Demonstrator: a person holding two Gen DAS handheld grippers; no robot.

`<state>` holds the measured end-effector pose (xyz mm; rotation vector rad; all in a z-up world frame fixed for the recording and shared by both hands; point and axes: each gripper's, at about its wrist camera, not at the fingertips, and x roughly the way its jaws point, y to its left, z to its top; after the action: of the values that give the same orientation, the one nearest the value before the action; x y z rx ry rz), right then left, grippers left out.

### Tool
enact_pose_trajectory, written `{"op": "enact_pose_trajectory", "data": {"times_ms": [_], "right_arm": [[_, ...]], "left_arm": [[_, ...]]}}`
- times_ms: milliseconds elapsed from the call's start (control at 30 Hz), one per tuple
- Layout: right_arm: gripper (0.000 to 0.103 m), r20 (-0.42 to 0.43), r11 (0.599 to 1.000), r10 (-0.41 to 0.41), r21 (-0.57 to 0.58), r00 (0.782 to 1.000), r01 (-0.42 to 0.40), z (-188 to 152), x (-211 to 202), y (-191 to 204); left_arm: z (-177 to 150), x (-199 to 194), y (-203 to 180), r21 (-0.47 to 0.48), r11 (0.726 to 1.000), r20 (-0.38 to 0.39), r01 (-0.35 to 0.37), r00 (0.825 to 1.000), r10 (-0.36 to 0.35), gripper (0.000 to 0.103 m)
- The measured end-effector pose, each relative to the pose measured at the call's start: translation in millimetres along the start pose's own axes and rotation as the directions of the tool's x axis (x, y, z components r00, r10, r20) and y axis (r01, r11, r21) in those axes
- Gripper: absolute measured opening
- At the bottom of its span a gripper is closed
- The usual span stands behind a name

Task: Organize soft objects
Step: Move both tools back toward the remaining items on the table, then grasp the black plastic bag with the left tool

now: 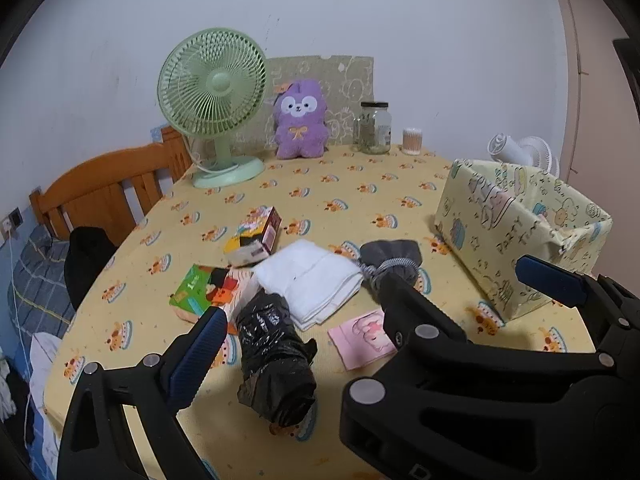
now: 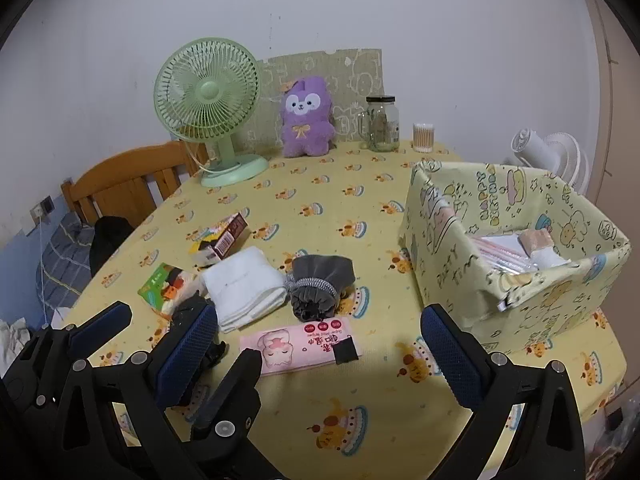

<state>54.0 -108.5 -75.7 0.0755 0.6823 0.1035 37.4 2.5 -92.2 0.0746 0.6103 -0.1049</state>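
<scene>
Both tongs spread wide above the table with soft things.

The left gripper (image 1: 304,336) is open, and the black plastic bundle (image 1: 274,364) lies between its fingers. The right gripper (image 2: 316,344) is open too, over the pink tissue pack (image 2: 296,346). Just beyond are the white folded towel (image 2: 244,288) and the grey pouch (image 2: 320,286); the patterned fabric box (image 2: 448,248) stands at its right.

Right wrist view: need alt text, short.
An open right gripper hovers low over a yellow cake-print tablecloth, just before a pink wet-wipes pack. Beyond lie a folded white towel and a grey drawstring pouch; a patterned storage box stands to the right.
</scene>
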Motion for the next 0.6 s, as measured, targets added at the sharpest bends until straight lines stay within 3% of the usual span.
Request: {"op": "enact_pose_trajectory", "data": {"times_ms": [300, 500, 600], "right_arm": [[0.103, -0.024, 1.0, -0.015, -0.027, 1.0, 0.014, -10.3, 22.9, 8.4], [0.103, -0.054, 0.999, -0.027, -0.036, 0.998, 0.025, -12.3, 37.6, 10.0], [0.103, -0.061, 0.998, -0.038, -0.05, 0.997, 0.035, -12.8, 43.1, 10.8]], "left_arm": [[-11.5, 20.2, 11.7, -0.031, 0.999, -0.045, -0.029, 0.999, 0.028, 0.094], [-14.3, 35.8, 18.9, -0.047, 0.997, -0.08, -0.057, 0.995, 0.053, 0.082], [-16.8, 43.9, 23.2, -0.068, 0.995, -0.105, -0.075, 0.992, 0.067, 0.071]]}}
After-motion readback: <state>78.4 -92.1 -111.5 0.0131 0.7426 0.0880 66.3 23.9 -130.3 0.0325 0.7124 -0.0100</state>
